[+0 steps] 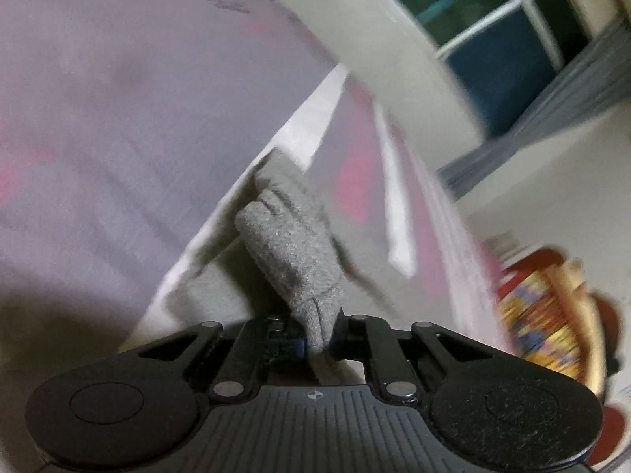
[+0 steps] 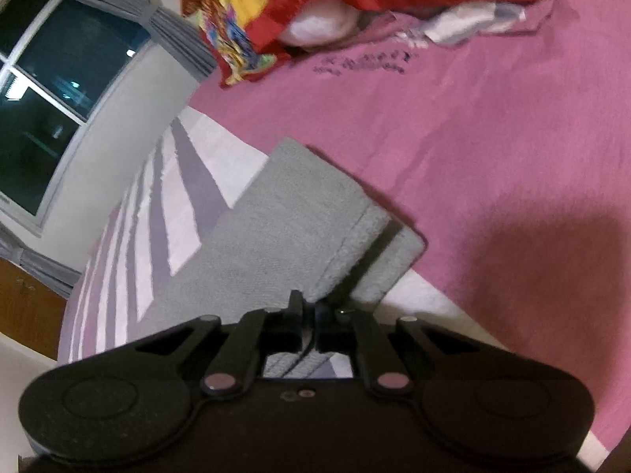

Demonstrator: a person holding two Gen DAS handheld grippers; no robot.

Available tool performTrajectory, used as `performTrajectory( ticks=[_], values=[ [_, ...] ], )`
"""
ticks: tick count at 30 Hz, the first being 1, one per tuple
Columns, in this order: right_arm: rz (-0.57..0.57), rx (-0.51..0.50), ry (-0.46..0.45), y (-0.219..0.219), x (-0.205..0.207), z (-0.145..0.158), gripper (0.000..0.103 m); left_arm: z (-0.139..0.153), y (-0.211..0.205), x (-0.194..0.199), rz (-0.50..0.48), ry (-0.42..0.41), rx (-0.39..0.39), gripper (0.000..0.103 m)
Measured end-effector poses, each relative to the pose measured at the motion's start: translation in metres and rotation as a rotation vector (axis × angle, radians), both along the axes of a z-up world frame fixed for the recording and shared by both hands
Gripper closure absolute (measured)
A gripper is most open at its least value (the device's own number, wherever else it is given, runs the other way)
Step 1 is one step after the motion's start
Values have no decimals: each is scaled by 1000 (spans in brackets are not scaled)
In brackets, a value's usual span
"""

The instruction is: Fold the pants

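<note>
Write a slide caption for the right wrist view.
Right hand-held gripper shut on the grey pants, folded over on the pink bedspread.

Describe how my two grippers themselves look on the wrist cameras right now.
Both are matte black. The left gripper has a ribbed grey-black base plate with a small white crosshair mark, two round discs at its sides, and silver pivot pins on its linkage bars. The right gripper has the same discs, linkage bars and pins. No cables or sleeves show.
</note>
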State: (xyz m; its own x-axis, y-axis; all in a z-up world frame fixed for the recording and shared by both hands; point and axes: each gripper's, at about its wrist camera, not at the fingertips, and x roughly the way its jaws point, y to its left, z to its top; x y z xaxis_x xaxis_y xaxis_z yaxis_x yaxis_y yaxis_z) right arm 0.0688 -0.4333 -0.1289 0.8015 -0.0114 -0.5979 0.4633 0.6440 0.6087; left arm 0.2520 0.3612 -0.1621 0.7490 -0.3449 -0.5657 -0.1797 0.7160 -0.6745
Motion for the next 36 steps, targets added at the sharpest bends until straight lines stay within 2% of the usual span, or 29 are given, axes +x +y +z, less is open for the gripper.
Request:
performTrajectory(
  ticks=[1,3,6,9,10,11,12,14,17,19,21,22,24,25,26,27,28,31,33,36],
  values=[
    [3,-5,11,0,0,-2,99,-7,-1,5,-8,42,21,93],
    [-1,23,41,-5,4,-14,100,-9,-2,8,10,36,10,93],
    [-35,77,27,-8,4,-15,99,-7,-7,3,8,27,41,92],
    [-55,130,-8,-14,-1,-17,92,-6,-13,8,6,39,88,92],
    [-72,149,-26,-16,-3,-18,95,-3,-17,11,-2,49,121,92],
    [-91,139,-23,-16,-5,-18,99,-1,-23,14,-11,56,152,92],
    [-81,114,-12,-14,-3,-17,99,3,-26,17,-16,63,178,92],
    [-67,46,-6,-8,0,-7,99,5,-21,18,-19,75,198,92],
    [-84,22,-91,-4,-9,8,100,8,-22,19,-25,75,211,92],
    [-88,-22,-63,-4,-8,6,100,8,-22,20,-28,75,223,92],
    [-100,22,32,-11,-1,-13,101,9,-24,19,-25,78,232,92],
    [-108,43,27,-12,-1,-17,102,12,-25,19,-29,74,241,92],
    [-120,68,12,-15,-5,-13,98,16,-25,16,-44,56,254,92],
    [-128,42,4,-13,-11,-7,91,20,-24,12,-50,51,260,90],
    [-128,6,1,-10,-15,-1,89,23,-22,9,-41,49,266,81],
    [-121,-43,-10,-6,-19,6,86,28,-20,2,-23,41,274,80],
    [-111,-106,-14,-1,-24,15,83,34,-19,-8,15,32,291,80],
    [-70,-244,-46,16,-28,37,82,51,-20,-32,154,-5,363,77],
    [9,-284,-71,35,-16,48,80,61,-42,-35,109,-75,378,77],
    [218,-314,-65,89,26,50,77,64,-110,-13,-90,-120,419,77]
  ],
)
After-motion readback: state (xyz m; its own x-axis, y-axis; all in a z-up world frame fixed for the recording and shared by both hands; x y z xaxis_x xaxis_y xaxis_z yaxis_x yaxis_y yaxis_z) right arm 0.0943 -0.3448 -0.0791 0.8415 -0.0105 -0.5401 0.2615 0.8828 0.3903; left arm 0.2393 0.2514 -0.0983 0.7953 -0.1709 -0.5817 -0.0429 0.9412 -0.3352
